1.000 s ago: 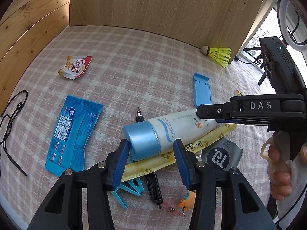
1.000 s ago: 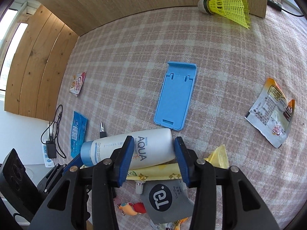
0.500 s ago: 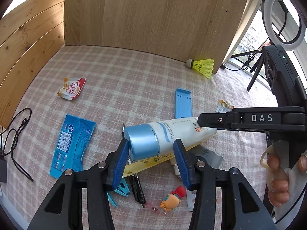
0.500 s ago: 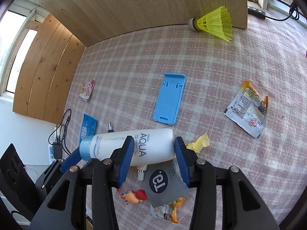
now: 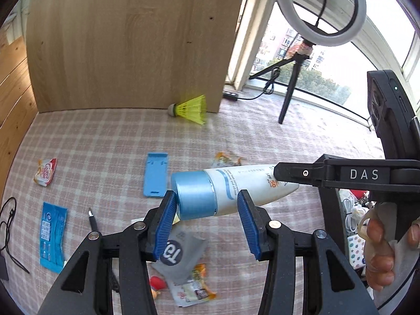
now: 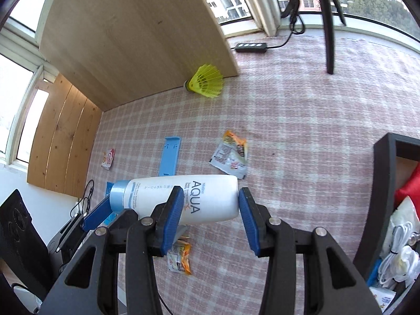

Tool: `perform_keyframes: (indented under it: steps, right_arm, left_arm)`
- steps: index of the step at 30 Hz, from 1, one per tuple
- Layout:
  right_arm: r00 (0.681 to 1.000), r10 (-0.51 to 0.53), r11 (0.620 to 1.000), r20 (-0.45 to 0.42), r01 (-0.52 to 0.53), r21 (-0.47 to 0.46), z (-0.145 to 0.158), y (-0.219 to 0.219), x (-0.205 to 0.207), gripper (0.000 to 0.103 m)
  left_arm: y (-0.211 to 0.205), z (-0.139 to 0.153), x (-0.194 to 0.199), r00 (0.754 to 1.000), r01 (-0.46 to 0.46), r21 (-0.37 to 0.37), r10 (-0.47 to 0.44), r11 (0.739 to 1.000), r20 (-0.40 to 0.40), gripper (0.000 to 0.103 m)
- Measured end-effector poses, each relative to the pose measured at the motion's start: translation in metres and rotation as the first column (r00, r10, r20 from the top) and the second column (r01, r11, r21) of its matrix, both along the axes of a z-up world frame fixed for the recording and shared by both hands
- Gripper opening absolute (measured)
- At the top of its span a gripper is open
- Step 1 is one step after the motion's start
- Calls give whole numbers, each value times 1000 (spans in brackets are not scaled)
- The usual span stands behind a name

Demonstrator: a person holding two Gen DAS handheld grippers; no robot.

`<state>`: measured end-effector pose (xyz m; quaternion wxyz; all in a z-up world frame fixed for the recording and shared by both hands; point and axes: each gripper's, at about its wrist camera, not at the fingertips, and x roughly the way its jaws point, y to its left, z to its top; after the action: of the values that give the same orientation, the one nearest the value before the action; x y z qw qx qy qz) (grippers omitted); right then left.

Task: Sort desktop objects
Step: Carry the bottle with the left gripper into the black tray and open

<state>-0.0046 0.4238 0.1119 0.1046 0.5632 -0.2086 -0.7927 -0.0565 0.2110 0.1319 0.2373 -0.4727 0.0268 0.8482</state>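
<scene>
A white AQUA bottle (image 5: 244, 183) with a light-blue cap (image 5: 195, 195) hangs level above the checked tablecloth (image 5: 105, 141). My left gripper (image 5: 207, 202) is shut on its cap end. In the left wrist view my right gripper (image 5: 328, 176) comes in from the right and clamps the bottle's far end. In the right wrist view the bottle (image 6: 210, 199) lies crosswise between the blue pads (image 6: 174, 210) of my right gripper (image 6: 210, 197), which is shut on it. A blue pad of the left gripper (image 6: 97, 214) shows by the cap.
On the cloth lie a blue phone stand (image 5: 155, 174), a yellow shuttlecock (image 5: 191, 109), snack wrappers (image 6: 231, 155), a grey pouch (image 5: 181, 254), a blue wipes pack (image 5: 52, 236) and a pen (image 5: 93, 220). A black box (image 6: 386, 183) holding items stands at the right. A wooden board (image 5: 131, 39) and tripod (image 5: 288, 97) stand behind.
Both grippers have risen with the bottle held between them and swung to the right. The pile it lay on now sits uncovered below, and the black box has come into view.
</scene>
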Motion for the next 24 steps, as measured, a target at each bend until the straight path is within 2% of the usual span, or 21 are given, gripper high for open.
perform_keyframes:
  steps: [5,10,15,19,22,24]
  right_arm:
    - [992,-126,992,-31,127,13,22,67,25,43]
    - [968,-246,968,-54,248,41,40,146,54,43]
    - [932,-355,929,-73,360,84,56,216,87,43]
    - [898,-431,890,-89,439,122,66,264,113,43]
    - [881,-463,868,-98,473,153,75,288,125,43]
    - [866,-487,851,-116,500,160,82,300,133,44]
  left_arm:
    - [69,13,14,992,123,20,-122,992,-24,46]
    - [143,23,37,967,252,36,-251,967,-37,46]
    - [220,30,64,927,374,46,-372,926,-43,46]
    - [266,41,91,888,460,54,-458,886,-50,47]
    - [297,42,110,849,527,21,-525,850,-58,50]
    - [308,45,120,834,549,6,-547,836,-72,51]
